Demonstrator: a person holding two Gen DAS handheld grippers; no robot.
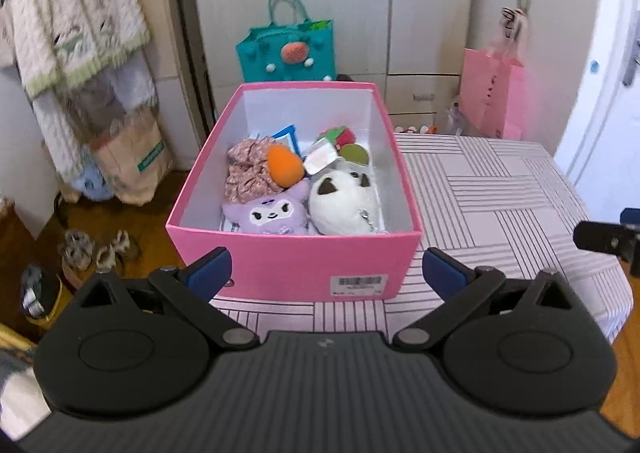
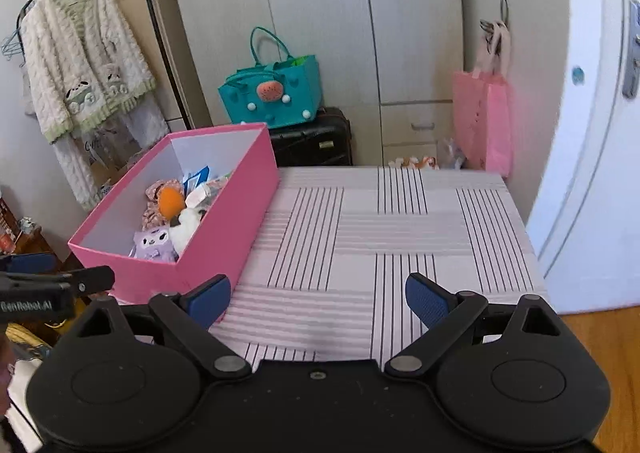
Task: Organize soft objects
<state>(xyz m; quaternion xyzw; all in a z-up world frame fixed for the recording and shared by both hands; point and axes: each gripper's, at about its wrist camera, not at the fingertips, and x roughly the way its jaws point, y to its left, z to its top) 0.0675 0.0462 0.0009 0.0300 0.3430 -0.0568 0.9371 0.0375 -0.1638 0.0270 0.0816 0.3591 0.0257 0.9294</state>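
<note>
The left gripper (image 1: pixel 326 269) is held with its blue-padded fingers (image 1: pixel 210 273) spread wide apart, and nothing is gripped between them. Directly ahead of it, a pink box (image 1: pixel 288 265) is seen standing on a striped tablecloth (image 1: pixel 500 193), its near wall just beyond the fingertips and bearing a barcode label (image 1: pixel 359 282). Inside the box the soft objects are gathered: a purple plush (image 1: pixel 267 213) is set at the near left, a white plush (image 1: pixel 344 201) beside it at the near right, and behind them a floral fabric piece (image 1: pixel 250 169) with an orange plush (image 1: pixel 285 166) resting against it. Further back a few smaller items are glimpsed (too jumbled to be told apart).

The right gripper (image 2: pixel 318 299) is likewise held open, its jaws well apart and empty, above the bare striped cloth. From this view the pink box (image 2: pixel 224 237) is placed ahead and to the left, near the left finger. The tip of the left gripper is seen at the left edge of this view.

Beyond the table a teal bag (image 2: pixel 276 93) is set on a black suitcase (image 2: pixel 316 137), and a pink bag (image 2: pixel 482 117) is hung against the wardrobe (image 2: pixel 320 13).
</note>
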